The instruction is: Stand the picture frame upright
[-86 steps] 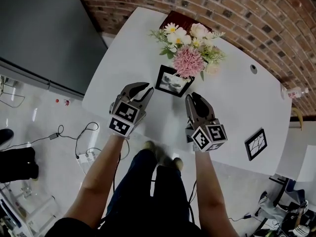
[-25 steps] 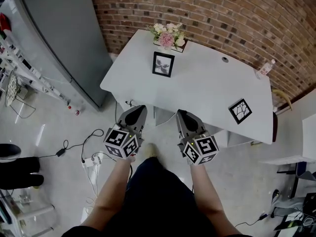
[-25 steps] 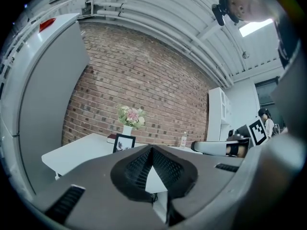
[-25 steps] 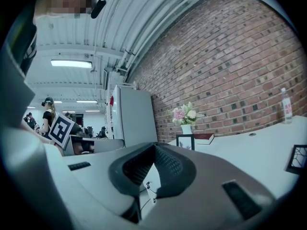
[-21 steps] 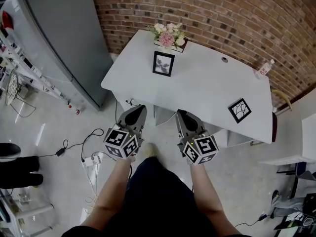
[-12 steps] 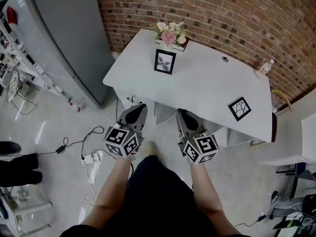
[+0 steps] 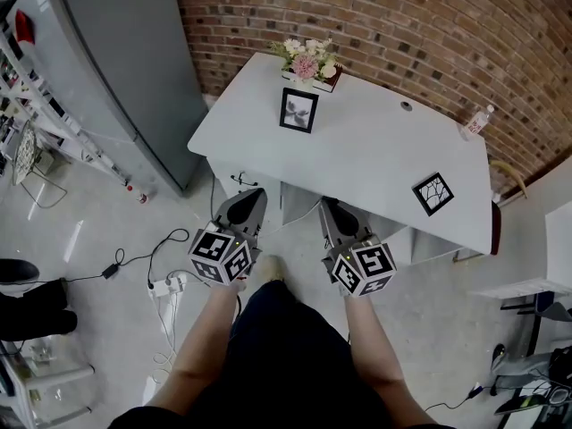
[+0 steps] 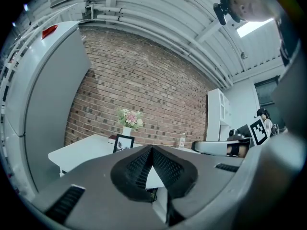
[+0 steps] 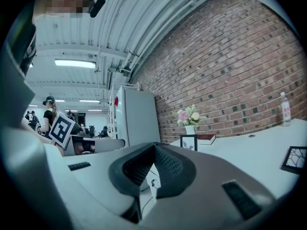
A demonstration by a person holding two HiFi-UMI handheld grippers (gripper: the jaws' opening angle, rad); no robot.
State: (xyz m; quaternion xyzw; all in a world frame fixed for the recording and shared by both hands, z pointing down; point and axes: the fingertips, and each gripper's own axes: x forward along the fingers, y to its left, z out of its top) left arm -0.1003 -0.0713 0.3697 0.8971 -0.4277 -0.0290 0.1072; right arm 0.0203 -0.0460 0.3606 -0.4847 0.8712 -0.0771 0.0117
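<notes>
A grey cabinet stands far left of the fingers, with cables on the floor. The left gripper and right gripper are clenched and empty, short of the white tabletop. Ahead, the picture frame stands upright before flowers. To the right lies a second frame, with the brick wall behind.

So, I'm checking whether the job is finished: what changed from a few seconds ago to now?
The person stepped back: the left gripper and right gripper pulled away from beside the picture frame to short of the table, shut and empty. The frame stays upright by the flowers; the second frame stays put.
</notes>
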